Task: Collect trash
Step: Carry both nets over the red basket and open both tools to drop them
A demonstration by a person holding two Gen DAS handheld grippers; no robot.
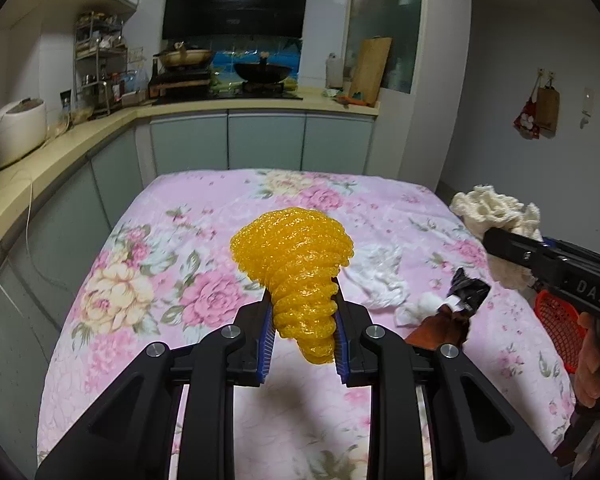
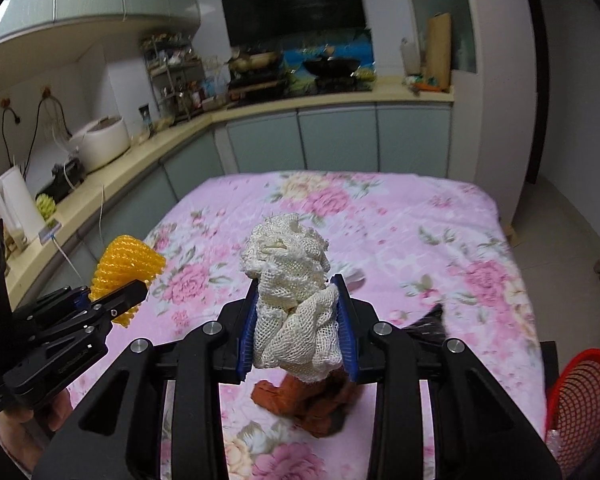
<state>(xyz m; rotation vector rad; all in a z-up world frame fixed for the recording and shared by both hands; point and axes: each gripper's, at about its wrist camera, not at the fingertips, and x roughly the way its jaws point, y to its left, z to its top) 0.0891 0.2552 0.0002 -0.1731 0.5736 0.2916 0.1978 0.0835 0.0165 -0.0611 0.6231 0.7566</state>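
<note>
Left hand-held gripper (image 1: 302, 320) was clamped on the yellow net (image 1: 296, 276), held above the floral counter (image 1: 140, 272). Right hand-held gripper (image 2: 298, 328) was clamped on the white net (image 2: 294, 300), lifted over a brown wad (image 2: 300, 400). Red basket (image 2: 580, 404) stood off the counter's right edge.

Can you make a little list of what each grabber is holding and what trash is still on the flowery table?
left gripper: shut on yellow foam net, lifted above the table
right gripper: shut on white foam net, lifted above the table
still on floral tablecloth: crumpled white tissue, brown crumpled piece, black wrapper
red mesh basket: at the table's right edge; contents not clear
</note>
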